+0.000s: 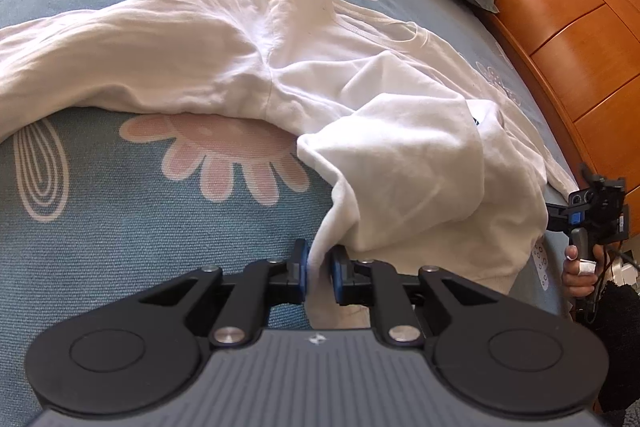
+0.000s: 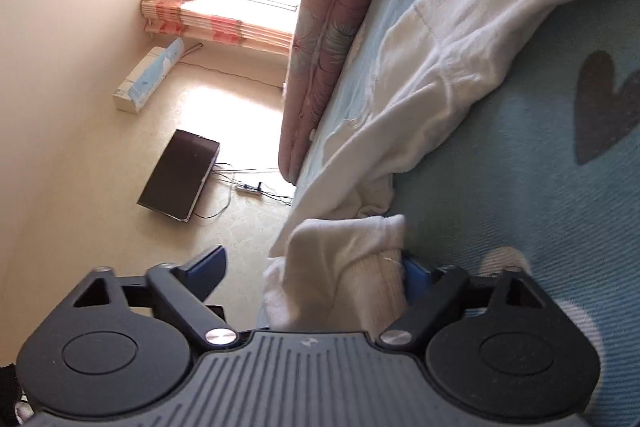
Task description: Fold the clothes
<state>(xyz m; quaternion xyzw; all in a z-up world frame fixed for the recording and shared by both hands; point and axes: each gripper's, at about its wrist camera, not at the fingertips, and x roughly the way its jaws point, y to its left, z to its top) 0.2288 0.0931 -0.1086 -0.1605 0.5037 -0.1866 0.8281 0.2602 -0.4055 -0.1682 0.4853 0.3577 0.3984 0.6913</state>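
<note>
We see the white sweatshirt (image 1: 320, 79) spread across the blue bedcover (image 1: 120, 227). Our left hand-held gripper (image 1: 319, 273) pinches a raised fold of its hem directly ahead. Our right hand-held gripper (image 2: 316, 267) stands wide, a ribbed cuff (image 2: 372, 267) lying between its fingers, against the right one.

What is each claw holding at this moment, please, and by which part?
The left claw pinches the white sweatshirt at its bottom edge. The right claw is open, with a ribbed cuff between its fingers, not clamped.
</note>
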